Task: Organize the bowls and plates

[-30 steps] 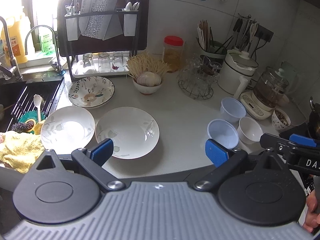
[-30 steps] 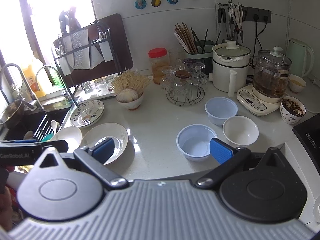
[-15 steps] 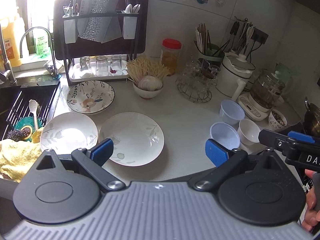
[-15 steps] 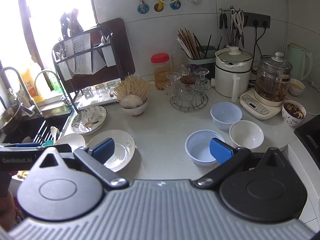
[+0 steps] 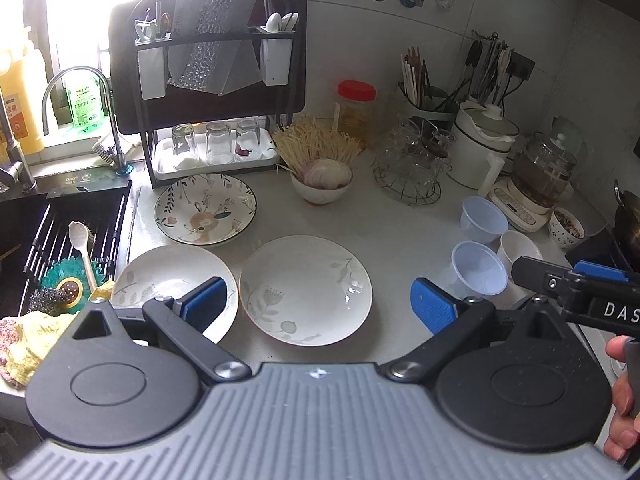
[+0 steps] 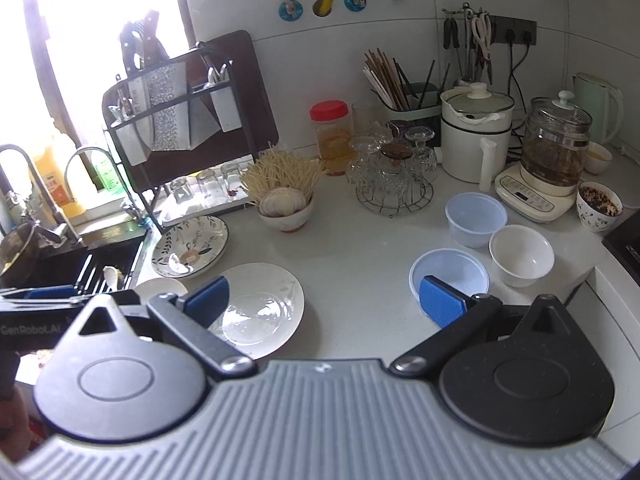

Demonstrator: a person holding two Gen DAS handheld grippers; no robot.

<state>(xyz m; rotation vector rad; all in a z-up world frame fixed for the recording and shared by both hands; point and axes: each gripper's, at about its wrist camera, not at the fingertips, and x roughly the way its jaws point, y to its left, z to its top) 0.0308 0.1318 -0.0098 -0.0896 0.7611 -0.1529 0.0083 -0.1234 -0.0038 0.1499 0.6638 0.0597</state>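
Both claws (image 5: 316, 306) (image 6: 324, 300) gape wide, empty, above flat-lying round plates (image 5: 306, 290).

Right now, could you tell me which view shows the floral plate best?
The left wrist view: the floral plate lies whole and unobstructed before the rack. In the right wrist view it sits smaller, foreshortened, near the left.

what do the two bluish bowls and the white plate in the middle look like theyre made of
The two bluish bowls look like thin translucent plastic: the counter shows faintly through their matte walls. The white plate looks like glazed ceramic, glossy with sharp window glints and a printed leaf pattern; melamine can't be ruled out.
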